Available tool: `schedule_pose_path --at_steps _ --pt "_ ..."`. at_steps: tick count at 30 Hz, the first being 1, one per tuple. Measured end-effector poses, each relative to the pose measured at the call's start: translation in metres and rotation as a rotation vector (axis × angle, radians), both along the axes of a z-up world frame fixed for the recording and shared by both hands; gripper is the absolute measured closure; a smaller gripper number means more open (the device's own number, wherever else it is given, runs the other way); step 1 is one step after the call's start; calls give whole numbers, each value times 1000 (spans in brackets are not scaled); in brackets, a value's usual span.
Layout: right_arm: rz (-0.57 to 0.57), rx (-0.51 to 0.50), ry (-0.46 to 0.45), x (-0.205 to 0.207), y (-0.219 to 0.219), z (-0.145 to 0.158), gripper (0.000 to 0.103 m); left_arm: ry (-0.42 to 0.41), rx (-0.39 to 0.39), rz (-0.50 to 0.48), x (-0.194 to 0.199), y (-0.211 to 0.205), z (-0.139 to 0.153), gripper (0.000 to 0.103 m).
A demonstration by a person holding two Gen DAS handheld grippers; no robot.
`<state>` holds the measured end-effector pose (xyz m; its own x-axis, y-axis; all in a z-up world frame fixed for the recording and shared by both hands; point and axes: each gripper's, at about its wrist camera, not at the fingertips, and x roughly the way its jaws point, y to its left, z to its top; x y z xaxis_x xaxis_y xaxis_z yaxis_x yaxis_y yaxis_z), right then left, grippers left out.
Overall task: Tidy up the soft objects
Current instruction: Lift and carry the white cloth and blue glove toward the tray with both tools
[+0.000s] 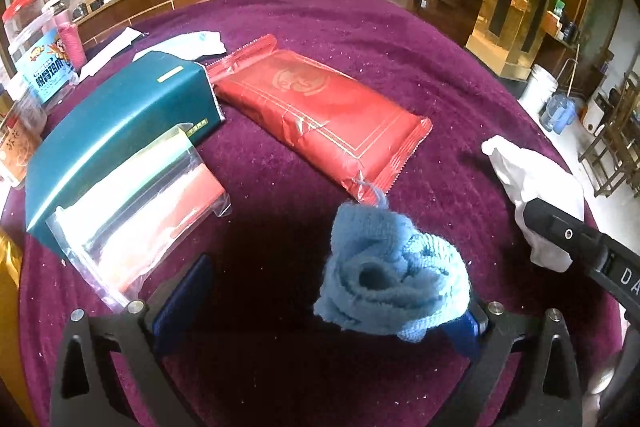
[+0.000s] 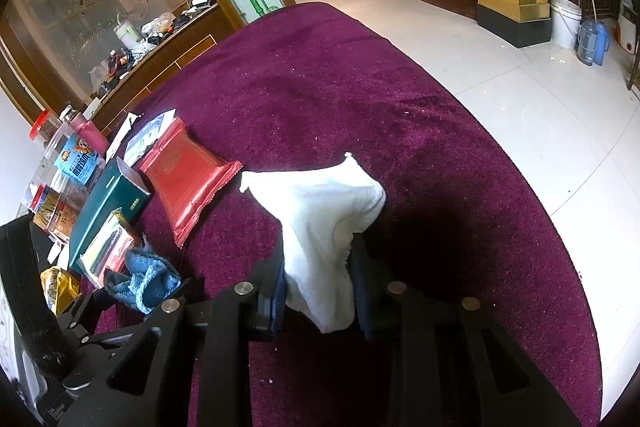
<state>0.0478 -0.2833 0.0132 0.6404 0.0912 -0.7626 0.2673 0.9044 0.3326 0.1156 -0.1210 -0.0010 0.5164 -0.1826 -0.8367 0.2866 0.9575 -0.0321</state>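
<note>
A crumpled blue towel [image 1: 394, 279] rests against the right finger of my left gripper [image 1: 320, 311], whose jaws stand wide apart; the towel is not pinched. It also shows in the right wrist view [image 2: 146, 279]. My right gripper [image 2: 320, 291] is shut on a white cloth [image 2: 320, 223] and holds it above the purple tablecloth [image 2: 400, 115]. The white cloth [image 1: 532, 187] and the right gripper's finger [image 1: 560, 227] show at the right of the left wrist view.
A red sealed packet [image 1: 320, 111], a teal box [image 1: 120, 131] and a clear bag with red contents [image 1: 140, 203] lie at the left. Jars and snack boxes [image 1: 44, 63] stand at the table's far left edge. The table's right edge drops to a tiled floor [image 2: 520, 67].
</note>
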Motion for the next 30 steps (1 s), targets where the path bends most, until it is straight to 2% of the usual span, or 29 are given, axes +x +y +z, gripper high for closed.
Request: schedule_pose_path --at_steps 7,8,10,11,12,17,19,22,24,26,27,29,30 --pt "-1 -1 1 0 1 0 74 -20 8 38 -3 -4 0 1" --pt "-1 0 0 0 0 0 73 -24 6 41 -4 -4 1 3" --pt "0 -1 1 0 1 0 73 -35 1 23 -8 -6 4 17" --pt "-1 -2 1 0 1 0 73 -38 0 -11 -11 -10 7 35" --pt "0 -3 2 0 1 -1 72 -35 -1 -57 -17 -17 10 58" --pt "16 -12 6 0 3 0 72 -1 -40 -190 -49 -26 14 59" --pt "22 -14 9 1 5 0 72 7 -56 -189 -57 -21 14 58" --pt "26 -18 12 3 7 1 71 31 -121 -161 -59 -11 15 51" --pt "27 -16 13 4 7 0 69 31 -134 -157 -56 -12 15 32" --pt "28 -3 6 5 5 0 64 30 -122 -167 -53 -23 13 18" --pt "30 4 0 5 5 0 63 22 -113 -168 -54 -27 12 16" --pt "33 -2 -6 7 5 -1 59 -7 -69 -175 -57 -35 9 16" --pt "38 -6 -9 7 6 0 57 -25 -45 -173 -61 -35 9 28"
